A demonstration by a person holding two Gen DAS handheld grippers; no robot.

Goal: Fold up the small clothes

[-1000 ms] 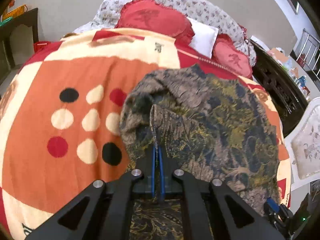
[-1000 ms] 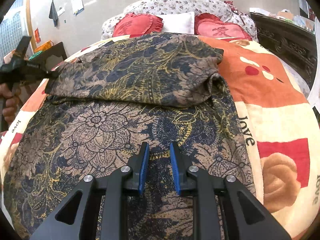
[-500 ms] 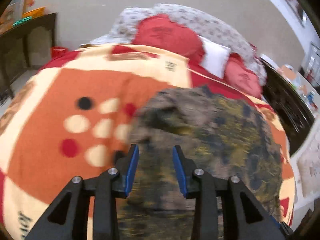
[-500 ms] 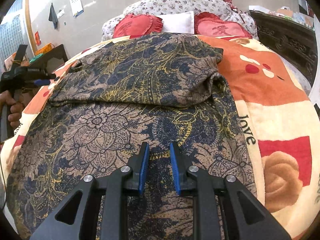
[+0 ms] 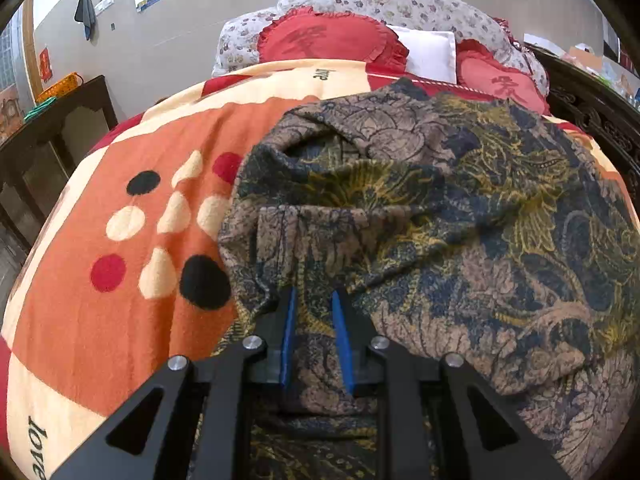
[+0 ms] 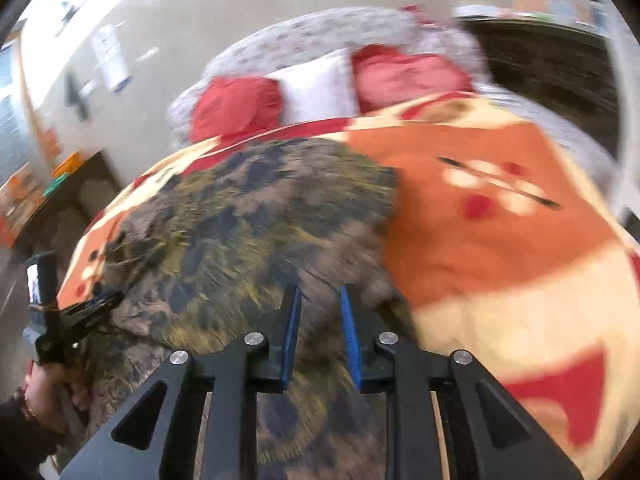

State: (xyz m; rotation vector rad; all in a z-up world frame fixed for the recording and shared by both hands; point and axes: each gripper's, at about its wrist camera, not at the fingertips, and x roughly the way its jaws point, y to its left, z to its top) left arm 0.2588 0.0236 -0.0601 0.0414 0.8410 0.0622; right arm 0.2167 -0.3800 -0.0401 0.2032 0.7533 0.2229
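Observation:
A dark brown, navy and gold patterned garment (image 5: 460,220) lies folded over itself on the bed; it also shows, motion-blurred, in the right wrist view (image 6: 248,232). My left gripper (image 5: 314,296) is open, its blue pads straddling a bunched fold at the garment's left edge, with cloth draped over the tips. My right gripper (image 6: 319,294) is open and empty, over the garment's right side. The left gripper also appears in the right wrist view (image 6: 86,310), at the garment's left edge, held by a hand.
An orange, cream and red blanket (image 5: 120,272) covers the bed. Red heart cushions (image 5: 332,38) and a white pillow (image 5: 428,54) lie at the head. A dark wooden cabinet (image 5: 52,140) stands left of the bed, and a dark carved bed frame (image 5: 592,120) runs along the right.
My left gripper let go of the fold it pinched, opened, and now straddles the garment's bunched left edge. My right gripper has lifted and swung, blurring its view.

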